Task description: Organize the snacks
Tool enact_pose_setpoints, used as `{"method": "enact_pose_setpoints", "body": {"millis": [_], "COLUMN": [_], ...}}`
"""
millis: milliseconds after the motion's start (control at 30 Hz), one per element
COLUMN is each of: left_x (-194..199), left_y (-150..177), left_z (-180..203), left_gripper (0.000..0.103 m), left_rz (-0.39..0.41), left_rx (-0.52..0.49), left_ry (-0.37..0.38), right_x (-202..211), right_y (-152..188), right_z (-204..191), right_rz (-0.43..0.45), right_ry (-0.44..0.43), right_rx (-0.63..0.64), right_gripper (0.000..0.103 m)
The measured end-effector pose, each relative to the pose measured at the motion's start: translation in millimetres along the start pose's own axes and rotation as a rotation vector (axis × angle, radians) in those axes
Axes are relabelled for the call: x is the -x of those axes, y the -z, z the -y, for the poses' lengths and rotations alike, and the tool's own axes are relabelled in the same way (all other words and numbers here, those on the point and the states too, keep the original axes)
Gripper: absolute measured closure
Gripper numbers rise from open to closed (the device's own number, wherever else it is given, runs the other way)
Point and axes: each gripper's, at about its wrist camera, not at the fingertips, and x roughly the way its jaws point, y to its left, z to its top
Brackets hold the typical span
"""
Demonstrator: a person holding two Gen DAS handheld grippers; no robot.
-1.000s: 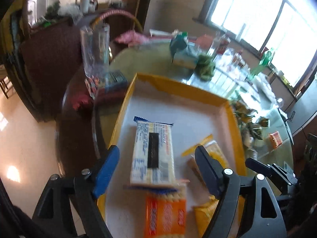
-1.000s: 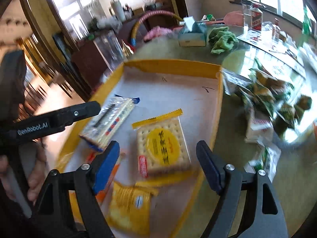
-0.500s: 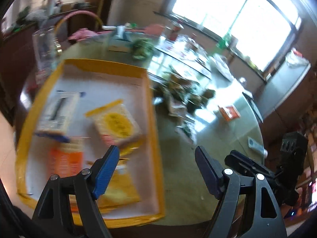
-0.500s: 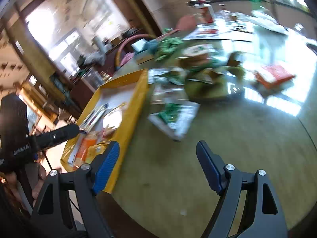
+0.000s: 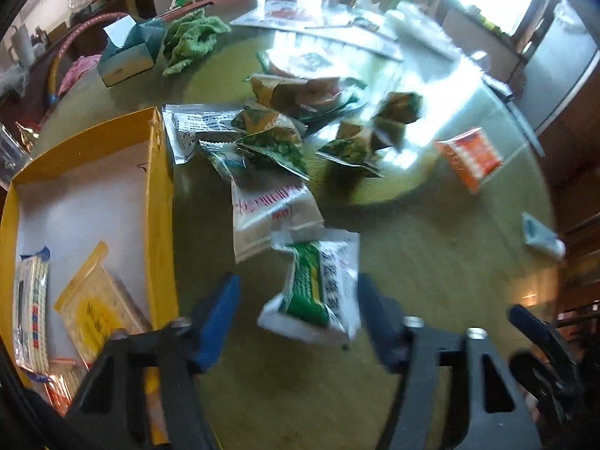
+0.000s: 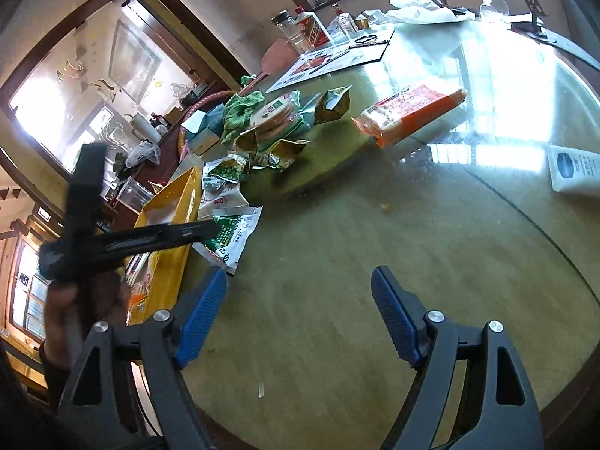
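Note:
My left gripper [image 5: 298, 311] points down at a green-and-white snack packet [image 5: 315, 288] lying on the glass table just right of the yellow tray [image 5: 161, 195]. Its jaws are closing with the packet between them; the left pad stands apart from it, the right pad is close beside it. The tray holds a yellow cracker packet [image 5: 93, 300], a white-and-blue packet [image 5: 32, 311] and an orange one [image 5: 62, 386]. My right gripper [image 6: 300, 300] is open over bare tabletop with nothing between its fingers. In the right wrist view the left gripper [image 6: 150, 236] reaches over the same packet [image 6: 232, 236].
A pile of green snack bags [image 5: 277, 138] and a white red-lettered packet [image 5: 270, 213] lie beyond the gripper. An orange packet [image 5: 468, 157] and a white tube [image 5: 542, 236] sit farther right. A tissue box [image 5: 127, 56], a green cloth [image 5: 191, 41] and bottles stand at the back.
Both views have swung right, from the tray out over the table. The left gripper now straddles the green-and-white packet with narrower jaws. The right gripper stays wide.

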Motion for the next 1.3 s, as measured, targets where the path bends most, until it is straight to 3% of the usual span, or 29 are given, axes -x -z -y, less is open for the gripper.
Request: {"method": "enact_pose_setpoints", "body": {"millis": [100, 167, 233, 367, 567, 767, 1033, 1300], "left_x": [-8.4, -6.4, -2.1, 20.8, 60.2, 87.0, 95.6, 100.5], "left_y": [2.7, 7.2, 13.6, 39.7, 83.5, 93.1, 101.0, 104.4], "left_z": [1.6, 3.2, 3.5, -2.2, -16.3, -27.2, -46.1, -65.0], "left_gripper": [0.074, 0.098, 0.101, 0.103, 0.103, 0.103, 0.103, 0.103], "left_rz": [-0.027, -0.006, 0.010, 0.072, 0.160, 0.235, 0.264, 0.285], "left_rx": [-0.005, -0.005, -0.008, 0.047, 0.110, 0.153, 0.186, 0.206], "left_ry": [-0.009, -0.010, -0.006, 0.117, 0.229, 0.262, 0.295, 0.348], "right_x": [2.7, 3.3, 2.0, 2.5, -1.8, -27.9, -59.7, -88.7], "right_y": [-2.9, -3.5, -5.3, -10.6, -40.6, -80.4, -110.3, -112.9], "right_z": [2.7, 2.9, 2.8, 9.7, 35.4, 58.5, 59.2, -22.0], "right_rz": [0.008, 0.013, 0.013, 0.010, 0.011, -0.014, -0.046, -0.087], "right_ry": [-0.004, -0.003, -0.005, -0.003, 0.041, 0.102, 0.231, 0.128], "right_rx": [0.015, 0.017, 0.017, 0.005, -0.085, -0.222, -0.271, -0.031], "right_gripper": [0.023, 0.023, 0.023, 0.023, 0.023, 0.023, 0.023, 0.024]}}
